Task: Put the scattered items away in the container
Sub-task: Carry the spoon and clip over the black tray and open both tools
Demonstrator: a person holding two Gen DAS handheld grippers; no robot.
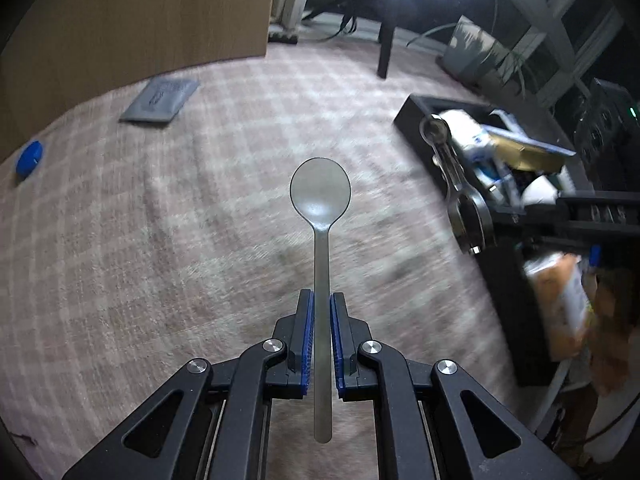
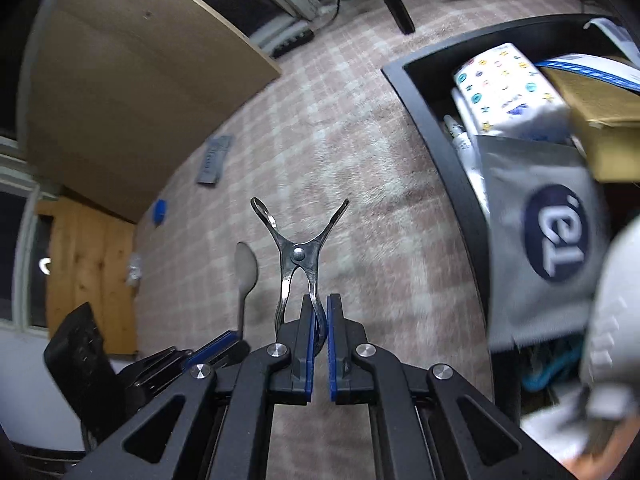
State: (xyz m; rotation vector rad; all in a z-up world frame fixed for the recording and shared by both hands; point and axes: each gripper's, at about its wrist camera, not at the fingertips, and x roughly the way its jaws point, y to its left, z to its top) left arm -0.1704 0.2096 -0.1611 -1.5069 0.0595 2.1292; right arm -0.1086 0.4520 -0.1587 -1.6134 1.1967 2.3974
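Left jaws clamp spoon (image 1: 320, 216) handle | right jaws pinch tongs (image 2: 298, 256)

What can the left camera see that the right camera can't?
Only the left wrist view shows the potted plant by the window. Only the right wrist view shows the grey pouch with the dark round logo inside the black container. Both show the spoon in the left gripper, the metal clip in the right gripper, the blue cap and the rug.

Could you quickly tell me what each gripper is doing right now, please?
Left gripper: closed on the handle of a grey metal spoon.
Right gripper: closed on one handle of a shiny metal spring clamp.
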